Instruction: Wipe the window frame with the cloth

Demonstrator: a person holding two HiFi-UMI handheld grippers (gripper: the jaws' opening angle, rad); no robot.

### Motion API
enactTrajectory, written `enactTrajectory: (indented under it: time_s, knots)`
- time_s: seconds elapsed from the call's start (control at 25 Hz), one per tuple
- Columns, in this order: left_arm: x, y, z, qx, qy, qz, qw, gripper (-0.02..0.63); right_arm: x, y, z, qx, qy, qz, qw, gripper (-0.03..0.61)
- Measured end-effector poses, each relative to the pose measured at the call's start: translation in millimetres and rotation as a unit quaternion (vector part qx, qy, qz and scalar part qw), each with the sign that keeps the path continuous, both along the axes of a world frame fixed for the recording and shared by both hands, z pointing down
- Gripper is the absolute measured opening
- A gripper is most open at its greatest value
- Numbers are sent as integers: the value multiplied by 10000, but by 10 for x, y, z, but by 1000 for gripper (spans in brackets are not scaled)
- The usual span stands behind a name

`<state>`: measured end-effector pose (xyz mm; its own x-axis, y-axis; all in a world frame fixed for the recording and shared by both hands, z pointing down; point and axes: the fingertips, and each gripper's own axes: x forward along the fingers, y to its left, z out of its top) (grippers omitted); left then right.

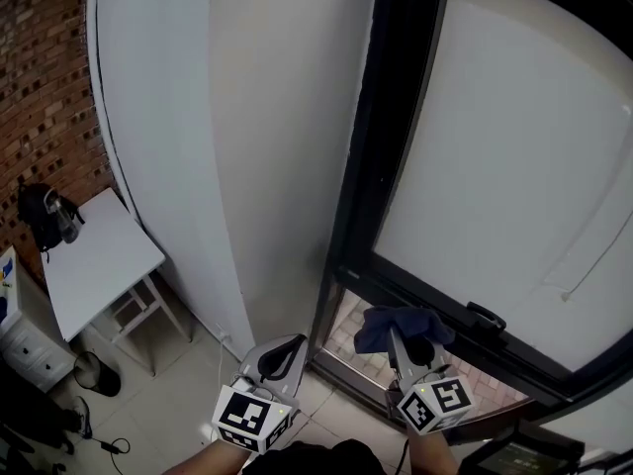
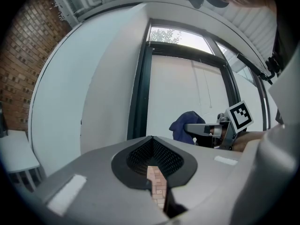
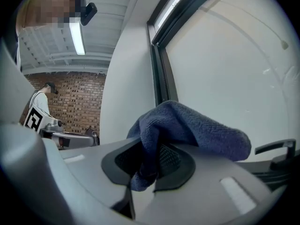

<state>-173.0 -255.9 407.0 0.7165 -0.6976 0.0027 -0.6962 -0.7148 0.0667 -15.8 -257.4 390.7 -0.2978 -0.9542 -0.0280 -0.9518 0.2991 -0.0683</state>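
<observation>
**Cloth pinched, frame not yet touched**

The right hand-held gripper (image 1: pixel 404 344) pinches a fold of the blue cloth (image 1: pixel 388 327), which bunches over its jaws, close to the dark window frame (image 1: pixel 358 176) ahead. The left hand-held gripper (image 1: pixel 278 356) beside it is pressed together on nothing. The risk, as I judge it, is that the fold slips out under drag, or the cloth snags on the handle (image 1: pixel 484 317) to the right.
</observation>
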Motion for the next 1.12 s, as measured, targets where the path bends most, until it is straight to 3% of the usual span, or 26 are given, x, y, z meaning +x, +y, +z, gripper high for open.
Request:
enactTrajectory:
  time_s: [0.64, 1.12]
  knots:
    - [150, -554, -64, 173, -191, -269, 9993, -6, -263, -951, 54, -67, 147, -595, 9981, 64]
    - [421, -973, 461, -376, -495, -320, 9976, -6, -233, -1668, 789, -739, 466, -648, 9941, 64]
